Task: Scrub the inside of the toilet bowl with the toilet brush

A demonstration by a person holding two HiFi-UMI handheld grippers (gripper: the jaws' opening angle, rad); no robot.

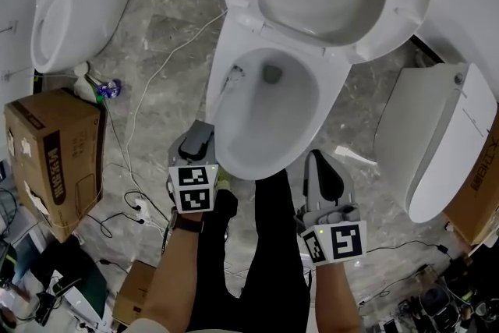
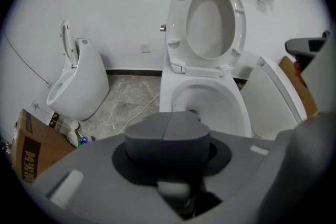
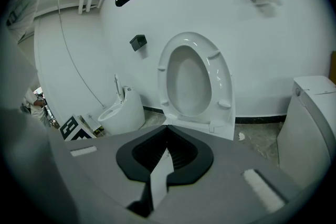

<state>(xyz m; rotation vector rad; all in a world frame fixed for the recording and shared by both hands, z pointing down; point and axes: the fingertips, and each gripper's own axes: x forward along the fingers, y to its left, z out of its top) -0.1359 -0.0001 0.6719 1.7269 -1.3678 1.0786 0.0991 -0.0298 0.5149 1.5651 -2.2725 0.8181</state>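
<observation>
Two grippers, neither carrying the tool. Head view: the left gripper (image 1: 201,132) hovers just beside the near-left rim of the toilet bowl (image 1: 261,140), and the right gripper (image 1: 318,168) hangs nearer me, beside my leg (image 1: 273,246). A small white bristled head on a thin stem, which I take for the toilet brush (image 1: 235,76), leans inside the bowl's left rim, held by nothing. I judge that the stem may slip or tip deeper into the bowl if pinched off-centre, and the loose cable (image 1: 156,74) on the floor could snag as I move. Print on the cardboard box (image 1: 54,160) is too blurred to read. Left gripper view: the fingers (image 2: 147,136) are clenched on each other and empty. They must part before any grasp, or they will knock the brush away. The box shows dark lettering here too, illegible. Right gripper view: its fingers are spread with nothing between them. The raised seat (image 3: 191,78) stands ahead and could drop if bumped. A square-marker cube (image 3: 73,127) bears a pattern only, and no brand is legible.
</observation>
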